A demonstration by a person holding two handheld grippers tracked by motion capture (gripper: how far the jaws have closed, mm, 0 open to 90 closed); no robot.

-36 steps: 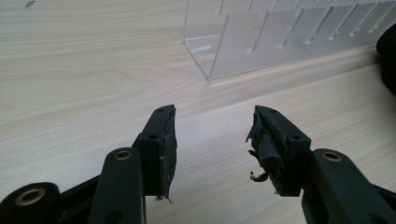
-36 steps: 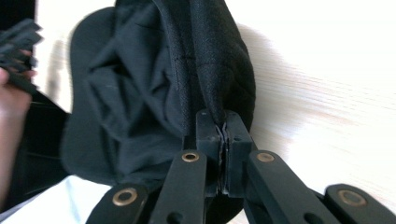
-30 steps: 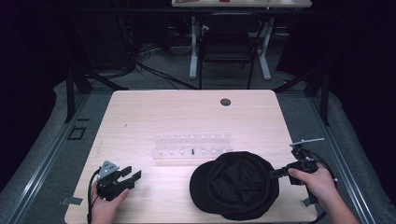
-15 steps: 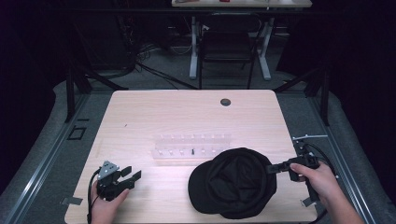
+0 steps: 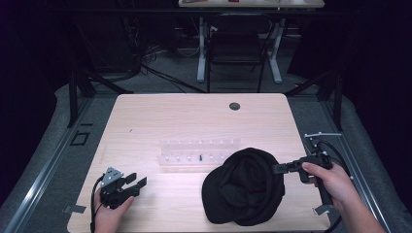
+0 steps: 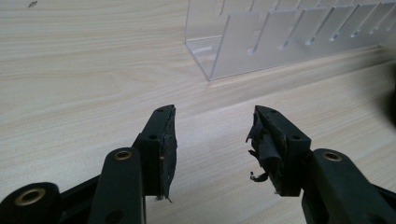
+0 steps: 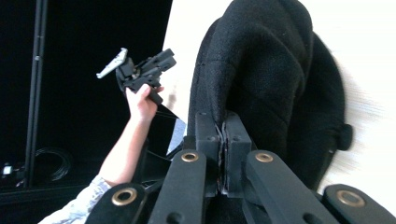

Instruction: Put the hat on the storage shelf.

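A black cap (image 5: 243, 189) lies on the wooden table (image 5: 184, 116) at the front right, its right side lifted and folded over. My right gripper (image 5: 276, 168) is shut on that raised edge. In the right gripper view the two jaws are pressed together on the black fabric (image 7: 223, 128), and the cap (image 7: 275, 70) bulges above them. My left gripper (image 5: 139, 183) rests at the front left with its jaws apart. In the left gripper view the left gripper (image 6: 212, 128) is open over bare wood with nothing between its fingers.
A clear acrylic rack (image 5: 199, 151) with several slots lies across the middle of the table, just behind the cap; its near corner (image 6: 243, 46) stands ahead of the left gripper. A small dark round hole (image 5: 234, 106) sits near the far edge. A chair (image 5: 238, 43) stands beyond the table.
The right gripper has pulled the cap's right edge up and to the left, so the flat round cap is now bunched and folded. The left gripper has not moved.
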